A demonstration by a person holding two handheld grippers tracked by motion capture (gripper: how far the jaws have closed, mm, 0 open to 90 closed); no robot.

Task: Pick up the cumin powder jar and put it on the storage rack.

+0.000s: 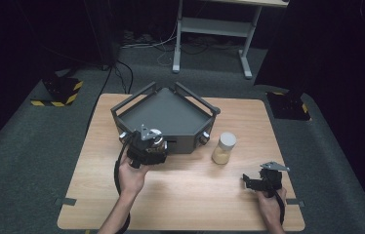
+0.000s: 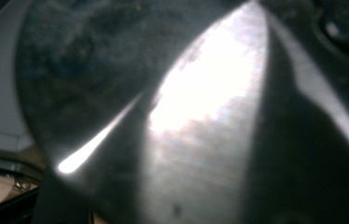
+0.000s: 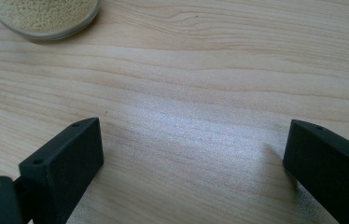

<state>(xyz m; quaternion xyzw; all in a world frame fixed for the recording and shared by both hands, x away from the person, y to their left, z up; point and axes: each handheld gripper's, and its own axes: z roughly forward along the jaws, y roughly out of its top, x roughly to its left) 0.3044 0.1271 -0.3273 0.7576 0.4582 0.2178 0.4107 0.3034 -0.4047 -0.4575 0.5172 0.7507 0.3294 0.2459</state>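
Pinching the metal cup (image 1: 155,133) just before the tray (image 1: 185,145), the left gripper (image 1: 149,144) sits clamped on it while the right gripper (image 3: 193,154) gapes empty; the cup looks stiff, light and slick, probably safest held across its rim.

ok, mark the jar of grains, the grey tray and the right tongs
jar of grains (image 1: 223,148), high view, on its glass side under the white lid
grey tray (image 1: 171,114), high view, on its bare floor
right tongs (image 3: 193,158), right gripper view, midway between the open jaws
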